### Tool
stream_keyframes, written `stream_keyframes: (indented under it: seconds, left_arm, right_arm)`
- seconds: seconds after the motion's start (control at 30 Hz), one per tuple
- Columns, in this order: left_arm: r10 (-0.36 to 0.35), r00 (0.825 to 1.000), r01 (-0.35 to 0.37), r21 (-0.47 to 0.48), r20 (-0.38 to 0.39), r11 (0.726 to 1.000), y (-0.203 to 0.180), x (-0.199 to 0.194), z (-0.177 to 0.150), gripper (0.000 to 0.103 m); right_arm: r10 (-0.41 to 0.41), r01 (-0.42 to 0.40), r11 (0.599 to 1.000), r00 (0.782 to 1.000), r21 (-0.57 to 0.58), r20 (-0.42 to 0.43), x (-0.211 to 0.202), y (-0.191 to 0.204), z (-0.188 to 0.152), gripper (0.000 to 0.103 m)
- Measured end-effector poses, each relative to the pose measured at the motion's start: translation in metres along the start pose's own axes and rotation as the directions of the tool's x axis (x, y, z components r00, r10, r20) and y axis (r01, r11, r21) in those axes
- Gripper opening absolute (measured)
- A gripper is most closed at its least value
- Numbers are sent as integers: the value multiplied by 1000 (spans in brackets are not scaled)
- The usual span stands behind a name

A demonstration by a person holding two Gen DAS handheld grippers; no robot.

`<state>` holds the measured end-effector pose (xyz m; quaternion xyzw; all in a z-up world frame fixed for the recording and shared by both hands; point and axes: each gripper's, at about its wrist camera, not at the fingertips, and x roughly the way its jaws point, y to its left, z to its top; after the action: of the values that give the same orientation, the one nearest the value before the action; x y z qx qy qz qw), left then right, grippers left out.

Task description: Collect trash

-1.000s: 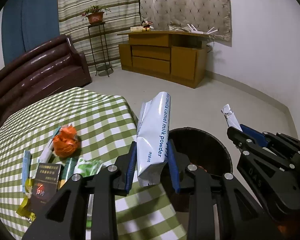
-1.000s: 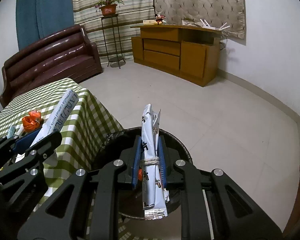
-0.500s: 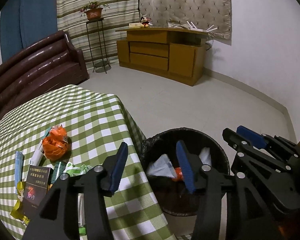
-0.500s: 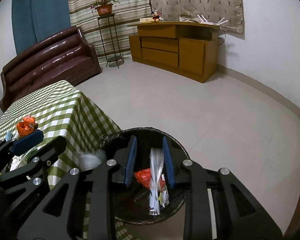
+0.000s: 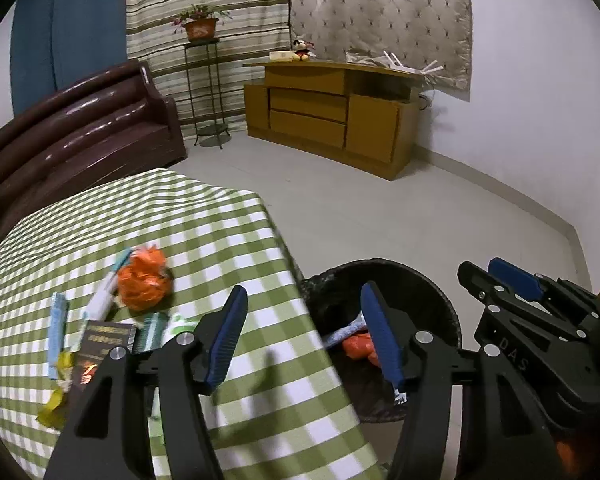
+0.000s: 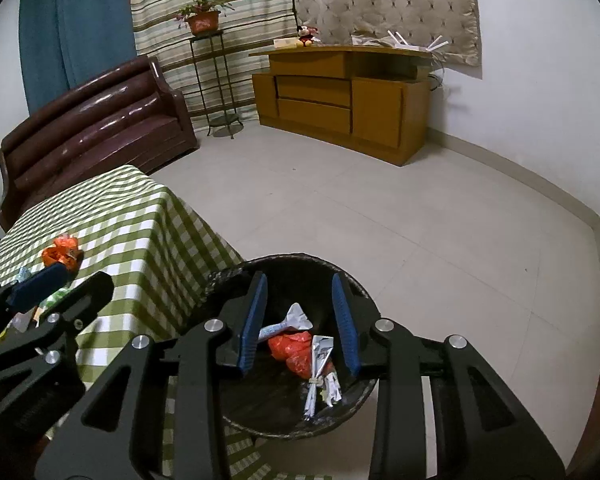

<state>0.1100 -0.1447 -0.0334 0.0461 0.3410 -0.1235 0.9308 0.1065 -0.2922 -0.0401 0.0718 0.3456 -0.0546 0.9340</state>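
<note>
A black trash bin point(image 6: 352, 280) stands on the floor beside the table; it also shows in the left wrist view point(image 5: 412, 276). Inside lie a white milk-powder pouch point(image 6: 288, 320), an orange wrapper point(image 6: 292, 350) and a tied silver wrapper point(image 6: 320, 368). My right gripper point(image 6: 300, 320) is open and empty above the bin. My left gripper point(image 5: 306, 340) is open and empty over the table's corner and the bin's edge. On the green checked tablecloth point(image 5: 228, 240) lie a crumpled orange bag point(image 5: 144, 280), a dark cigarette box point(image 5: 100, 340) and several small wrappers point(image 5: 58, 328).
A brown leather sofa point(image 5: 80, 132) stands behind the table. A wooden cabinet point(image 5: 332, 116) and a plant stand point(image 5: 204, 80) are against the far wall. Bare tiled floor point(image 6: 420, 220) stretches right of the bin.
Both grippers opened. The milk-powder pouch dropped from the left gripper and the silver wrapper from the right gripper; both now lie in the bin. The left gripper has shifted toward the table.
</note>
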Motion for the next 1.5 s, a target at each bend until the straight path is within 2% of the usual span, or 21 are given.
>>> stream_keyframes:
  seconds: [0.37,0.8,1.17,1.27,1.5]
  left_arm:
    - [97,995,-97,-46,-2,994,53,-39,-20,62]
    - [249,968,-251,-144,-35,957,139,-73,-51,66]
    - [290,954,-300,-206,-76,932,188,-83,-72,67]
    - [289,954,-301,-217,-83,929,196,-84,-75,67]
    - [281,955,-296,-235,-95,926,208,-88,-83,68]
  right_arm:
    - [74,-74,996,997,-58,-17,-18,50,-9,34]
    - [178,-186,972,982,-144,-66,-27,126,-21,34]
    - [214,-236,955,968,-180,-130,-21,172,-28,35]
    - [208,-232,954,968,-188,-139,-18,180,-30,43]
    - [170,-200,958,973,-204,-154,-13,188,-33,43]
